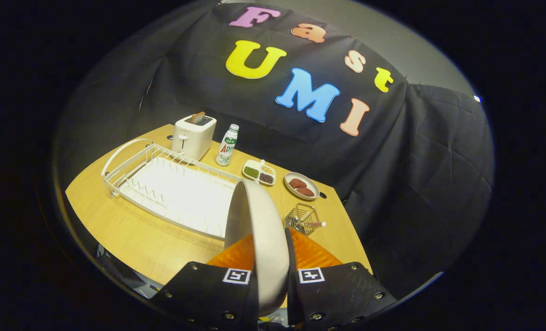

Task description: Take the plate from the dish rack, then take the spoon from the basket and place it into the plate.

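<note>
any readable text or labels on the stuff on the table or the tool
Bottle: it carries a label with print, too small and blurred to read reliably.
Tool, shut on the plate: a square black-and-white marker on each finger base, a pattern, no words.
Toaster, dish rack, basket: no writing visible.
</note>
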The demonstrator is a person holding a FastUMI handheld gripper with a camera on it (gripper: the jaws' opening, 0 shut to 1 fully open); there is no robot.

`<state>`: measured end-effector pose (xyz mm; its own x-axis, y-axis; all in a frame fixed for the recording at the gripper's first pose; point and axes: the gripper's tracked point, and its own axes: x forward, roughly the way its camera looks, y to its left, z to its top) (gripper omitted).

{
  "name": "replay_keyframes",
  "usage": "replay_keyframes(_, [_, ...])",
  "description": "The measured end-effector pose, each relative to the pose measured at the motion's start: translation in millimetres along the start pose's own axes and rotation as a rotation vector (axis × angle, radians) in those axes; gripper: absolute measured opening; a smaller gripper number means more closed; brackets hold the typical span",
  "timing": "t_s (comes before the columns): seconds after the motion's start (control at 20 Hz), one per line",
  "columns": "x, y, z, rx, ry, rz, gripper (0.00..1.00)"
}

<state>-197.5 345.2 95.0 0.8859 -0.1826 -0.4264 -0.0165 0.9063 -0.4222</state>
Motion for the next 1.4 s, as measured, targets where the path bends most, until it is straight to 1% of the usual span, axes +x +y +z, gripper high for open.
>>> replay_keyframes(0.15, [4,7,-24,0.024,0.032,0.056,0.23])
replay_keyframes(0.35, [12,21,-56,0.107,0.085,0.138,0.24])
replay_keyframes(0.7, [24,35,-84,0.254,0.150,0.206,0.24])
replay_keyframes(1.1, [39,37,-100,0.506,0.202,0.263,0.24])
replay_keyframes(1.4, [45,58,-119,0.705,0.256,0.392,0.25])
